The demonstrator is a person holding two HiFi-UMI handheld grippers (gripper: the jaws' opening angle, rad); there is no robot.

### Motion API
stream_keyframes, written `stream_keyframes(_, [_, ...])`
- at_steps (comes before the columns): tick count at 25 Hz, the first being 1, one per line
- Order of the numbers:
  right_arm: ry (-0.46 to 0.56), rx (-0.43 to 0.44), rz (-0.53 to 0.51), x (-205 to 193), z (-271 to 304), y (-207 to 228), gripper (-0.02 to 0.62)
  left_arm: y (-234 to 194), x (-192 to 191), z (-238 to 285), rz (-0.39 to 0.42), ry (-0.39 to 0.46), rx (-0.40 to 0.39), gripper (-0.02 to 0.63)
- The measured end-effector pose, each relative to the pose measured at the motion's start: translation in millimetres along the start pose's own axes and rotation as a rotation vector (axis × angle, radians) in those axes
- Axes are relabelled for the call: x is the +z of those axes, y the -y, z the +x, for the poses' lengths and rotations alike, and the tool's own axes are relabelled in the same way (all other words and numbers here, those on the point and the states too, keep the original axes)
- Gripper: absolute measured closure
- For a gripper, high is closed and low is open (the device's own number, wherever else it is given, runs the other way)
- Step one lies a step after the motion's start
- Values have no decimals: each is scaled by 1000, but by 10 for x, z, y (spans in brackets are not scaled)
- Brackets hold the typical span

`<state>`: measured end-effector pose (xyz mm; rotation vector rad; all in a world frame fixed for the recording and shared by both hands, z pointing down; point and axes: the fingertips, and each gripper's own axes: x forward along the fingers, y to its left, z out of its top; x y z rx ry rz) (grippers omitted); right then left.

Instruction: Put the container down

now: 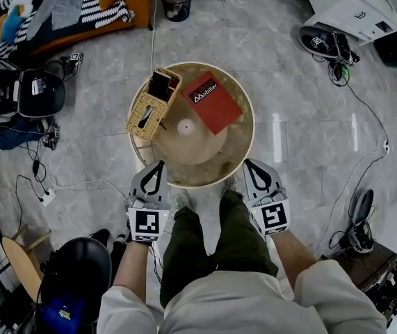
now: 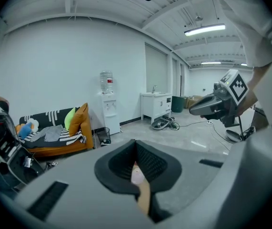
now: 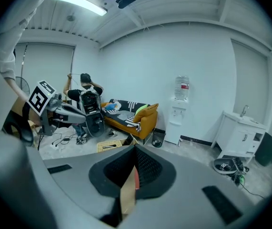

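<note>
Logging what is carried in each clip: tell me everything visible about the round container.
The container is round, shallow and beige, wood-like, with a thin upright rim and an inner disc at its centre. It sits level in front of the person, above the grey floor. It carries a wicker basket, a red book and a small white object. The left gripper and right gripper each clamp its near rim.

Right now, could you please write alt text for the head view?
Seen from above, a person's left claw and right claw grip the near rim of a round container holding a wicker basket and a red book.
</note>
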<state>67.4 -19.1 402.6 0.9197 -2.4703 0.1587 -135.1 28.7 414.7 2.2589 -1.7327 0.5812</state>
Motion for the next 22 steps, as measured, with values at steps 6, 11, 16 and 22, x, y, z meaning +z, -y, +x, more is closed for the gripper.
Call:
stream_keyframes(6, [49,-7,-24,-5,-104,-16,574,19,16,-136,-10,8,8,600])
stream_keyframes(11, [55,-15,-25,49,-134,-20,574,2,58,-150,-9,9,10,600])
stream_keyframes(16, [64,-22,-29,41,-163,-26,574,22,36,-151,-8,8,9,600])
stream_keyframes(22, [38,-17,-34,12,-201,0,574,61,54,-141,-5,6,7,600])
